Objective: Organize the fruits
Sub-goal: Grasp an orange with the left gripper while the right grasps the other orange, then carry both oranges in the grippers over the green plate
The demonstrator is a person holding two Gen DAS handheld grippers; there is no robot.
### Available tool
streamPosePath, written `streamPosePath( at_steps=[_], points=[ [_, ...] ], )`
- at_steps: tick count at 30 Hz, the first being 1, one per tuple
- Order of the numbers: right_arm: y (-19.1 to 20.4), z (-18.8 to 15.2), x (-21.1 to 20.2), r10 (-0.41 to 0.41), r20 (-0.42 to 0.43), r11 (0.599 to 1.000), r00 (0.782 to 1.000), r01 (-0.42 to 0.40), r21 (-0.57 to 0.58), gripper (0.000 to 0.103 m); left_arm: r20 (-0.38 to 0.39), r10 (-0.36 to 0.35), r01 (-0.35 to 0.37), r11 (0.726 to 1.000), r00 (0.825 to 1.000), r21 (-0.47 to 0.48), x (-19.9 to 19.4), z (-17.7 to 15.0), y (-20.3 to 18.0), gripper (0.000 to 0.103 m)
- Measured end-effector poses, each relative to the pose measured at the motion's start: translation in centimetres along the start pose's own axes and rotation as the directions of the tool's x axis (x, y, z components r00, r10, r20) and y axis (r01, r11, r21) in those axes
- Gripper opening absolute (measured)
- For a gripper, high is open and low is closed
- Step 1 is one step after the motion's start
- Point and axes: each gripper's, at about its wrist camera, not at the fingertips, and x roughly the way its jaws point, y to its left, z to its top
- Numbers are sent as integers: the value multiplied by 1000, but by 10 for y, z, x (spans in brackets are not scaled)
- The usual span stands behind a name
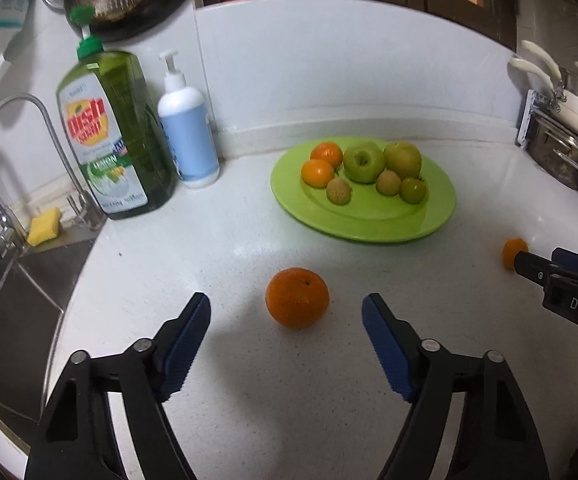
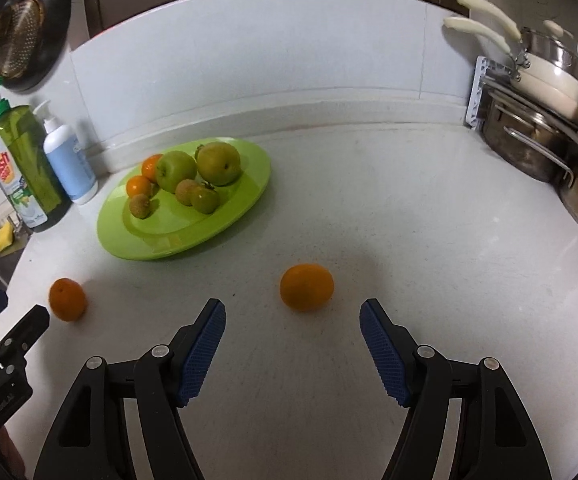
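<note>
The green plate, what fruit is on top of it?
On the green plate: two small oranges, two big green apples, two rough brownish fruits, one small green fruit. Anything behind the apples is hidden.

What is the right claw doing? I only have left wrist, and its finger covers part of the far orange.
Observer: The right claw is open and empty. Neither pad touches the orange.
Operator: Is it lined up?
Observer: Yes. The orange sits on the counter just ahead of the fingertips, roughly centred between them.
Operator: Anything on its right side?
Observer: Only counter between it and the pots at the far right edge.
</note>
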Motion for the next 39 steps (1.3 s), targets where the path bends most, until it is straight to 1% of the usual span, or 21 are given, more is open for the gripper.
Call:
streamPosePath(
  at_steps=[1, 4, 10, 12, 16, 18, 21, 25, 30, 33, 39],
  points=[
    [0, 1, 6, -6, -10, 1000, 1000, 6, -3, 65, -15, -6, 6, 1000, 1000, -6, 5, 0, 0, 72],
    [0, 3, 17, -11, -34, 1000, 999, 11, 0, 62, -46, -11, 11, 1000, 999, -13, 17, 1, -1, 68],
    [-4, 8, 34, -22, -63, 1000, 998, 22, 8, 54, -86, -31, 30, 1000, 996, -4, 32, 1, -4, 59],
    [-6, 9, 39, -24, -72, 1000, 997, 25, 14, 52, -95, -40, 40, 999, 995, -2, 36, 2, -5, 55],
    [-7, 12, 44, -20, -79, 1000, 997, 22, 21, 46, -99, -45, 45, 999, 994, -1, 40, 4, -6, 53],
    [-7, 12, 45, -19, -80, 1000, 997, 21, 21, 44, -101, -45, 45, 999, 994, -4, 42, 5, -5, 48],
    [-6, 13, 47, -23, -85, 1000, 996, 24, 12, 41, -106, -44, 44, 999, 993, -4, 44, 5, -5, 47],
    [-6, 15, 50, -32, -87, 999, 996, 32, 4, 37, -106, -37, 36, 999, 994, -5, 45, 6, -5, 43],
    [-4, 15, 49, -26, -86, 1000, 996, 26, -2, 37, -107, -52, 51, 999, 993, -8, 46, 7, -4, 43],
    [1, 17, 41, -23, -55, 999, 998, 20, -39, 37, -107, -71, 69, 997, 992, -18, 44, 7, -3, 43],
    [7, 18, 33, 15, -54, 999, 998, -17, -50, 37, -81, -78, 77, 997, 994, -13, 30, 9, -4, 43]
  ],
)
